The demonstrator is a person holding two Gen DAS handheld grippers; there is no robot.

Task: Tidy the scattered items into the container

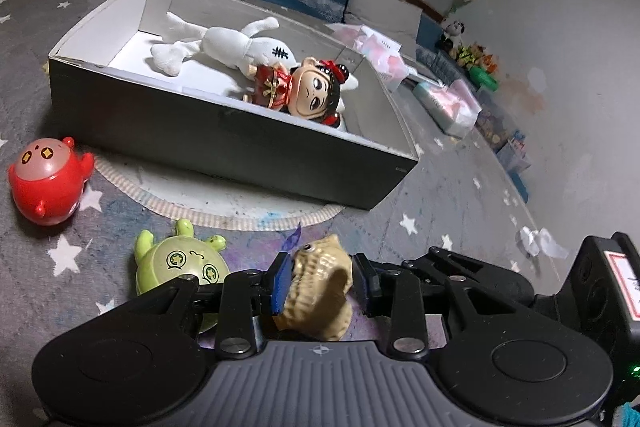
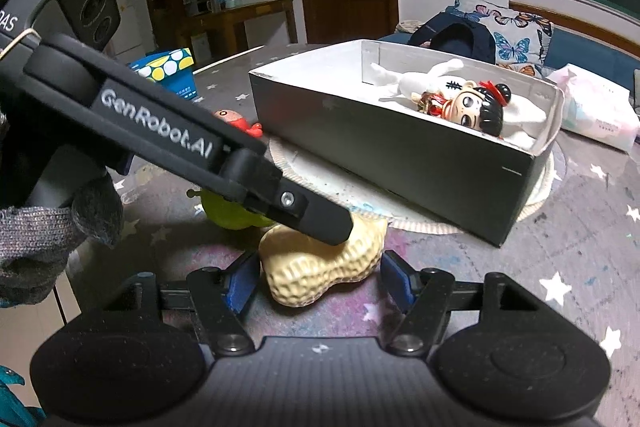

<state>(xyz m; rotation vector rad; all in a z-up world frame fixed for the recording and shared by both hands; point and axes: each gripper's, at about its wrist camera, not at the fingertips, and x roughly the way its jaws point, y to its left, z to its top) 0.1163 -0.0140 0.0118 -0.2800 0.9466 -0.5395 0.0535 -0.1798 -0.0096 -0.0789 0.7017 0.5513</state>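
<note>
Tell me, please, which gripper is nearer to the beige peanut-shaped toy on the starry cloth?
Left. The left gripper has its jaws around the beige peanut-shaped toy, one finger resting on it. The right gripper sits just short of it, jaws open.
</note>
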